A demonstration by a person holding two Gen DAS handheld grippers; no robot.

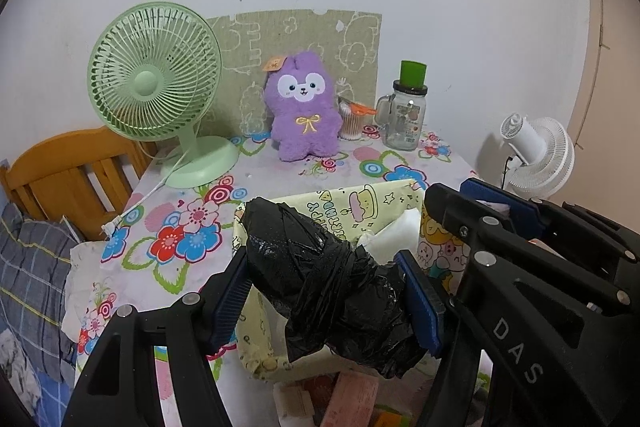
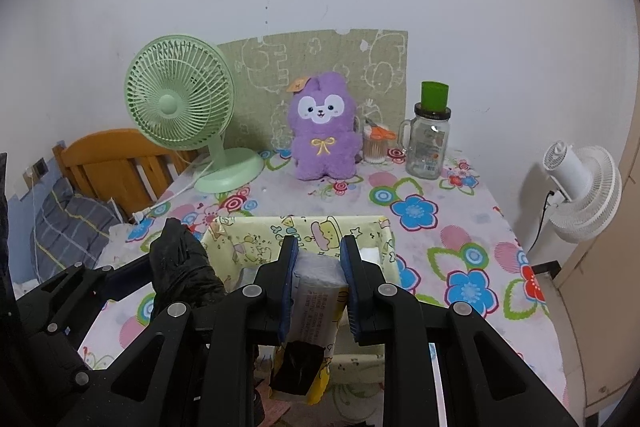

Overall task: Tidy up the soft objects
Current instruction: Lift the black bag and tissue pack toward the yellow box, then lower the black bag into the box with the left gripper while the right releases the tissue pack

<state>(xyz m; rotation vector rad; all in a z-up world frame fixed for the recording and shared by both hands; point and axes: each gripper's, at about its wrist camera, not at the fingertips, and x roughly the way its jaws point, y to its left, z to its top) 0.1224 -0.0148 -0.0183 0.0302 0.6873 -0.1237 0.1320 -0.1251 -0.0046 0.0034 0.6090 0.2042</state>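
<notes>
Left jaws pinching one black bag roll (image 1: 320,267), right jaws one tissue pack (image 2: 318,291), two fans.

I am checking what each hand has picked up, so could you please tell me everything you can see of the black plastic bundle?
The black plastic bundle looks like a thin, glossy bin bag wrapped into a crinkled, elongated lump, with tighter bands of film around its middle. It is clamped between the blue pads of the left hand-held gripper, one rounded end sticking up and forward past the fingertips, loose folds hanging at the back. It is held above the near left edge of the yellow cartoon-print box. What it contains cannot be seen.
</notes>
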